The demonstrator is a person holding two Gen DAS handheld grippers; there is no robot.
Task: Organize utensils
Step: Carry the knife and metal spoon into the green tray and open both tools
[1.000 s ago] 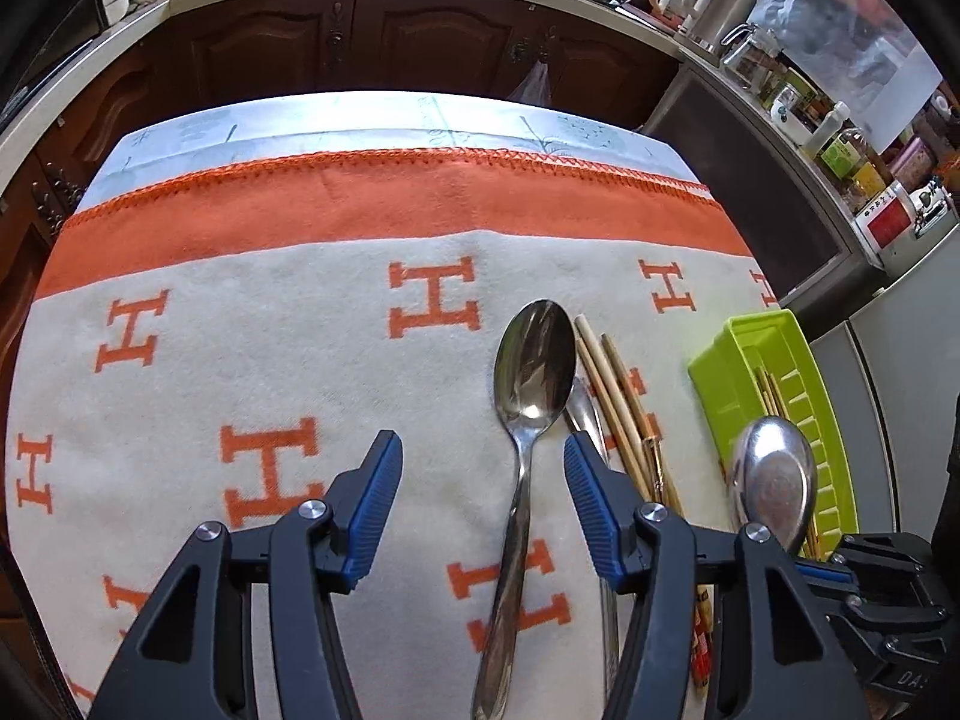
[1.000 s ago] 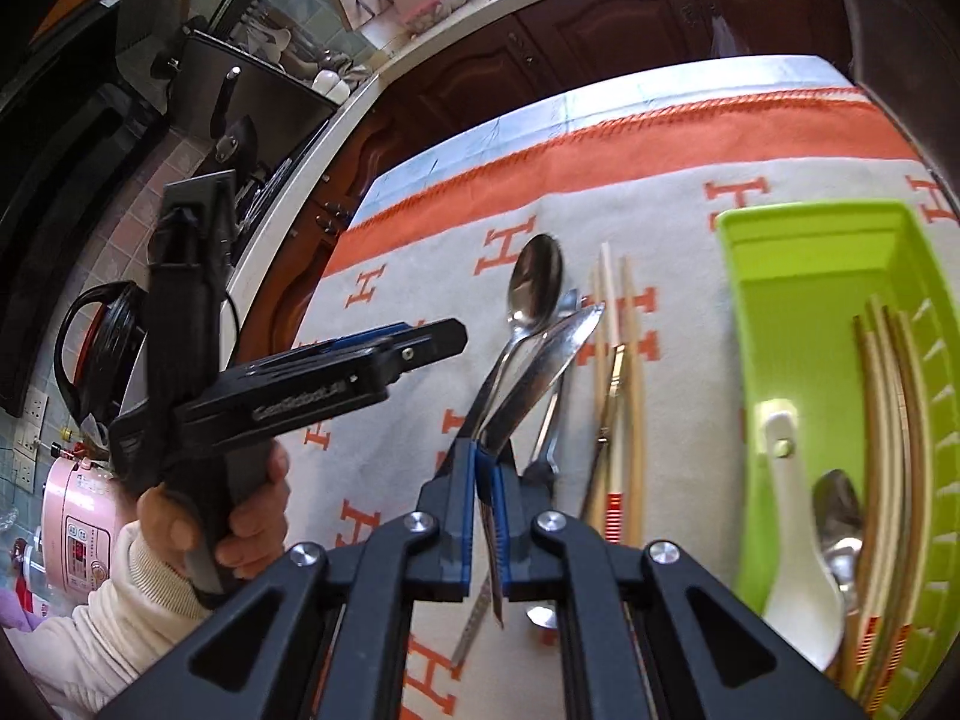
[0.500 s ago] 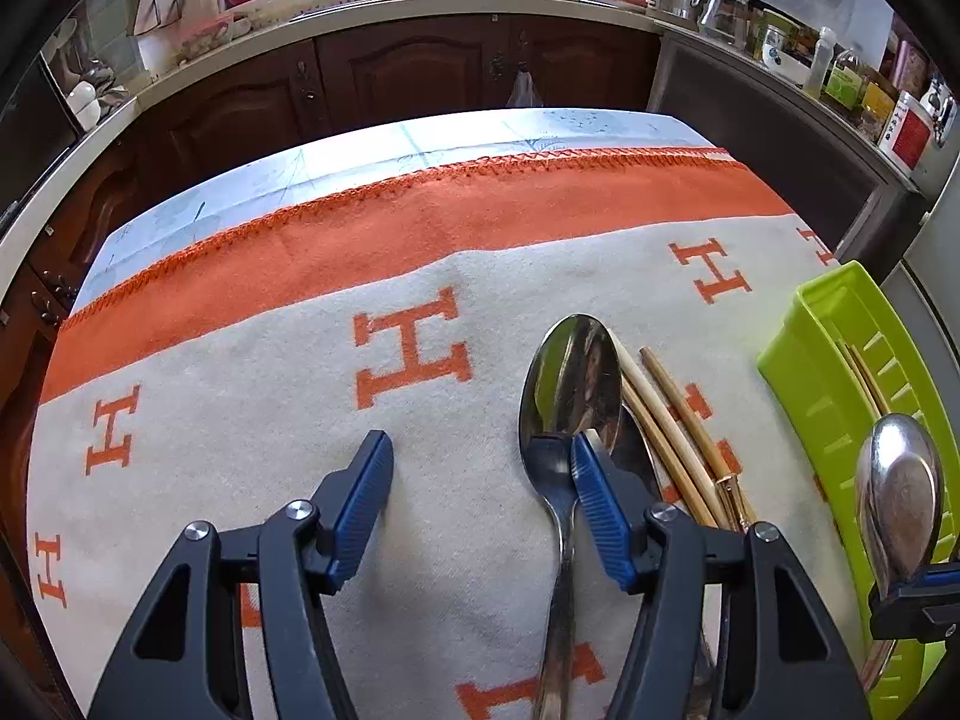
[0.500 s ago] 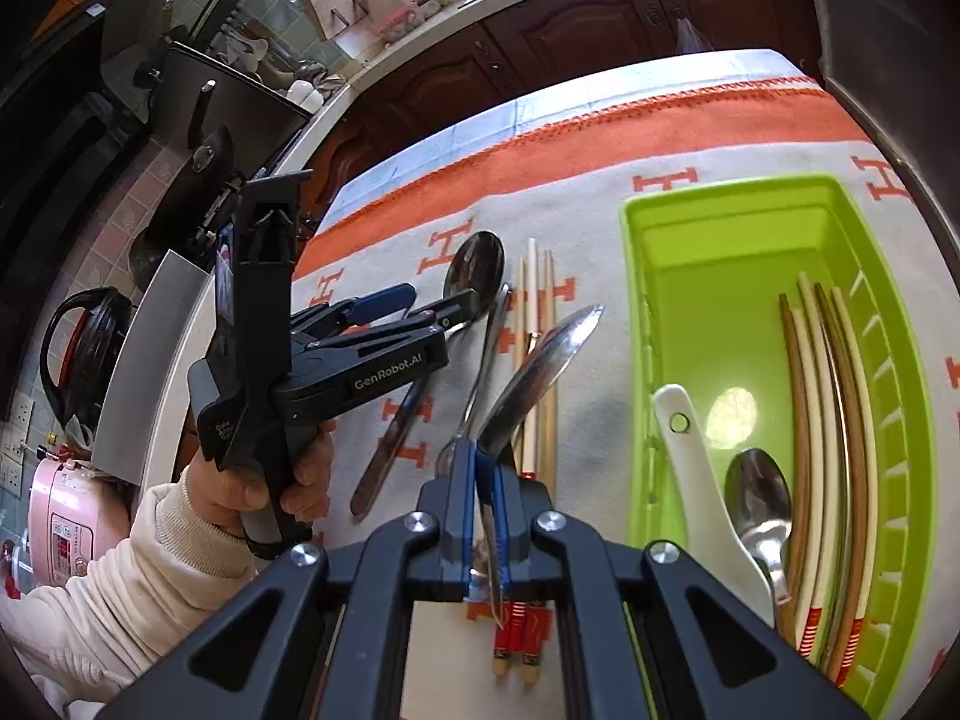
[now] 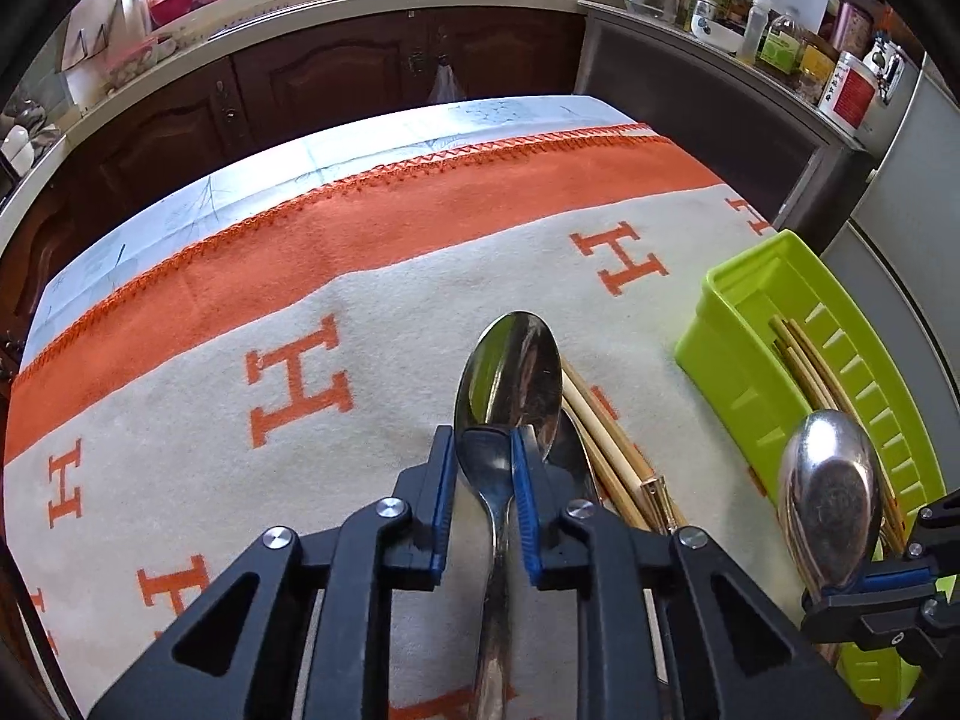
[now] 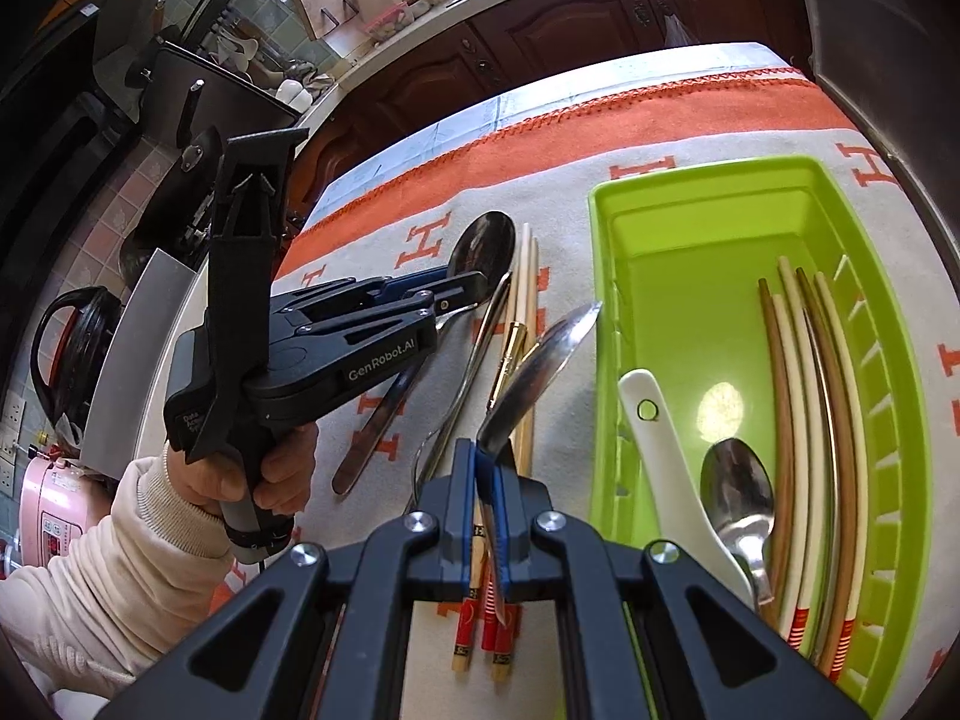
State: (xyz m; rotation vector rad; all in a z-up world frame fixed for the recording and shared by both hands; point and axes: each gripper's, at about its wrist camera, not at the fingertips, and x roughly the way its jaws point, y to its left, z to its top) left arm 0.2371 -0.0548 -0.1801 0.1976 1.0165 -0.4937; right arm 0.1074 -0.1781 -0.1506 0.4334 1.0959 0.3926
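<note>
My left gripper [image 5: 483,468] is shut on the neck of a large metal spoon [image 5: 510,372] that lies on the blanket; it also shows in the right wrist view [image 6: 465,291]. My right gripper [image 6: 487,468] is shut on a second metal spoon [image 6: 540,360], held tilted in the air beside the green tray [image 6: 600,276]. That spoon [image 5: 831,492] and gripper [image 5: 864,585] show at the right of the left wrist view, above the tray's near end [image 5: 738,360]. The tray holds several chopsticks [image 6: 804,396], a white ceramic spoon [image 6: 666,450] and a small metal spoon [image 6: 738,486].
Loose chopsticks [image 6: 527,276] and another metal utensil [image 6: 474,372] lie on the blanket between the left gripper and the tray. The orange-and-cream blanket [image 5: 360,276] covers the table. Kitchen cabinets [image 5: 336,78] and a cluttered counter [image 5: 780,42] stand behind.
My left gripper has moved forward and closed on the large spoon's neck. My right gripper has carried its spoon rightward to the green tray's edge.
</note>
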